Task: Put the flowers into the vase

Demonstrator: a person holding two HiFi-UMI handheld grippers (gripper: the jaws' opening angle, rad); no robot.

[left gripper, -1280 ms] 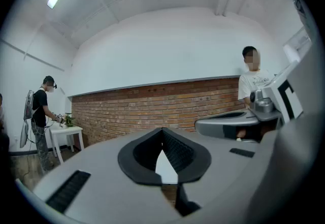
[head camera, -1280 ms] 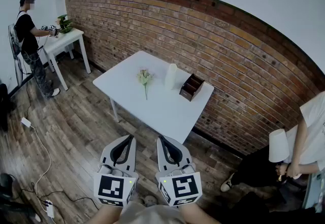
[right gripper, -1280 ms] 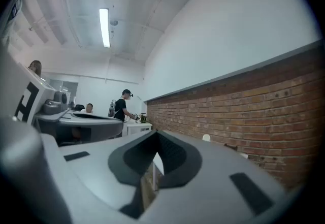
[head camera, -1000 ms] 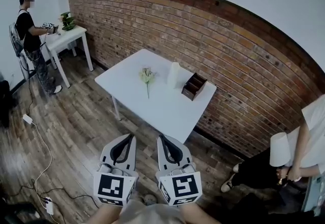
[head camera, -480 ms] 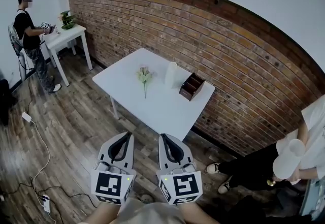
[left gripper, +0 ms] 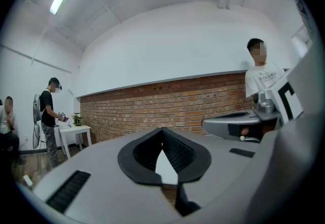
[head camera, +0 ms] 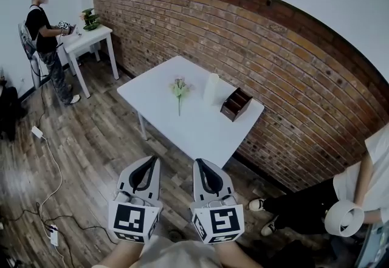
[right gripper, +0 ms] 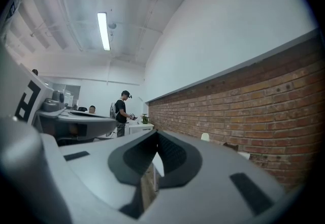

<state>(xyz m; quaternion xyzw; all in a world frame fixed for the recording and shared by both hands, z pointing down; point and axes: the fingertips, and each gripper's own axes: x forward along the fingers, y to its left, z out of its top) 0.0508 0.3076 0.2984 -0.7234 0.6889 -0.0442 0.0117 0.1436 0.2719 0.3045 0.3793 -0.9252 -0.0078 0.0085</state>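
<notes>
Flowers (head camera: pixel 179 87): a small bunch lying flat on the white worktop (head camera: pixel 188 130), around its middle. Blooms lie toward the brick wall (head camera: pixel 255 42), and the stem runs toward the near edge. Not in the vase.

Vase (head camera: pixel 211 88): white, upright, on the same worktop just to the right of the blooms and apart from them. No stem shows in it.

Wooden box (head camera: pixel 236 104): brown, with open compartments, to the right of the vase near the worktop's wall-side edge.

Left gripper (head camera: pixel 152 161): low in the head view over the plank floor (head camera: pixel 97 145), well short of the worktop and pointing toward it. In its own view the jaws are clenched tip to tip with nothing between them.

Right gripper (head camera: pixel 199 163): just beside the left one and pointing the same way. Its jaws are likewise clenched and empty.

Surroundings: a person (head camera: pixel 44 30) stands at far left by a small white table (head camera: pixel 91 39) that carries a green plant (head camera: pixel 91 18). Another person (head camera: pixel 364 188) is at the right edge, only partly in view. A cable trails across the floor at left.
</notes>
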